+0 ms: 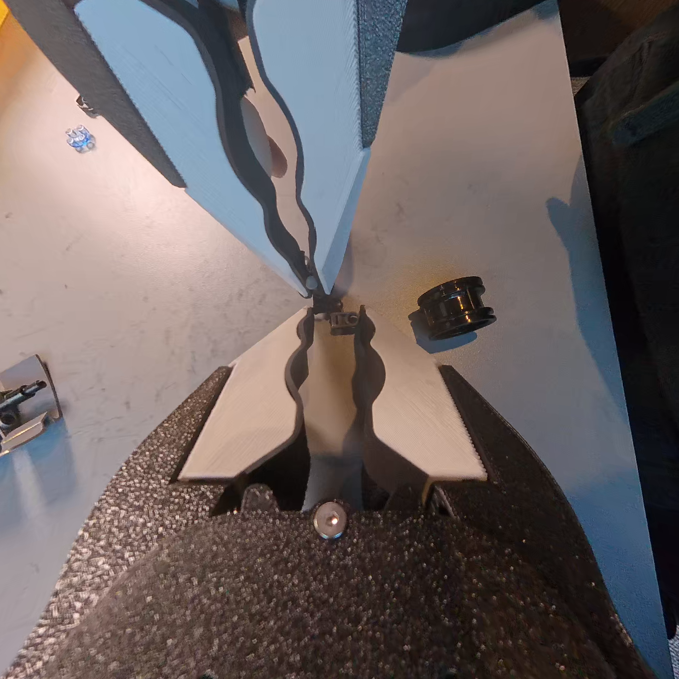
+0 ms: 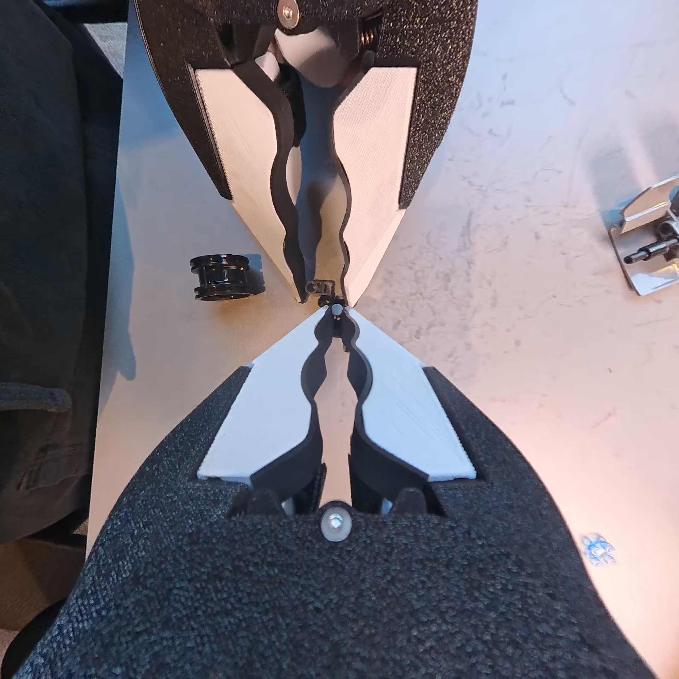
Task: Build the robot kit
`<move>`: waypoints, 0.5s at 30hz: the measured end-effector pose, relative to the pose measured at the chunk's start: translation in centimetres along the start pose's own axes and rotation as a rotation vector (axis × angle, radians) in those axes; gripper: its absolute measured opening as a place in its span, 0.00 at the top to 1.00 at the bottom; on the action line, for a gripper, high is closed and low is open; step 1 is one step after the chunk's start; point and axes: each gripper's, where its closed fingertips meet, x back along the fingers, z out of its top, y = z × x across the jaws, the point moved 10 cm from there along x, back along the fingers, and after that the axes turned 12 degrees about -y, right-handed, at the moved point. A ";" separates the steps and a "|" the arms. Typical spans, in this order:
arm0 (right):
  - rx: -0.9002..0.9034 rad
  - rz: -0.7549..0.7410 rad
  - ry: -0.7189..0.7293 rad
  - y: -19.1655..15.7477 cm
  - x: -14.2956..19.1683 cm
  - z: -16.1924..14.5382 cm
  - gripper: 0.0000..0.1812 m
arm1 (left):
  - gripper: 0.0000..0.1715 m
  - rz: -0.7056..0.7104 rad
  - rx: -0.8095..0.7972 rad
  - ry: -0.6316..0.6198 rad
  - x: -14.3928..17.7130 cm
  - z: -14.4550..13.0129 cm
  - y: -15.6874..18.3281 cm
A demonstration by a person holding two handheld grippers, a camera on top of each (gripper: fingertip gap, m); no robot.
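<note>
— What've the two grippers got, from where you stand?

— They meet tip to tip over the white table (image 2: 514, 330). Left gripper (image 1: 337, 316) has its fingers a little apart w/ a small black connector piece (image 1: 343, 322) sitting between the tips; looks pinched, touching the right-hand pad, but the gap on the other side makes me hedge: can't tell if it's truly clamped. Right gripper (image 2: 336, 312) is closed down on a small dark part w/ a grey pin end (image 2: 336, 308) showing right at its tips.

— Are the two bits joined?

— They touch, approx. at the point where the tips meet; too small & dark to say if they're mated.

— Anything else on the table?

— Black spool-like ring (image 2: 226, 277), lying on its side just beside the left gripper's fingers, near the table edge, not touched. Farther off, a shiny metal bracket (image 2: 646, 242) w/ a dark pin in it, well apart from both grippers. Also a small clear-blue studded piece (image 2: 599, 554) alone on the table, near the right gripper's body. Dark fabric (image 2: 44, 220), someone's clothing, along the table edge by the ring.
</note>
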 end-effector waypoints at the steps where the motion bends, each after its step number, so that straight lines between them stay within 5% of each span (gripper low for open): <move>1: -0.005 0.004 0.006 0.0 0.0 -0.1 0.98 | 0.87 -0.003 0.002 0.001 0.0 0.0 0.0; 8: -0.055 -0.007 0.147 0.2 -0.2 -1.3 0.97 | 0.87 -0.010 0.020 0.006 0.0 0.0 -0.3; 15: 0.023 -0.112 0.296 0.1 1.2 -2.5 0.75 | 0.86 -0.080 0.093 0.044 0.6 -0.2 -1.2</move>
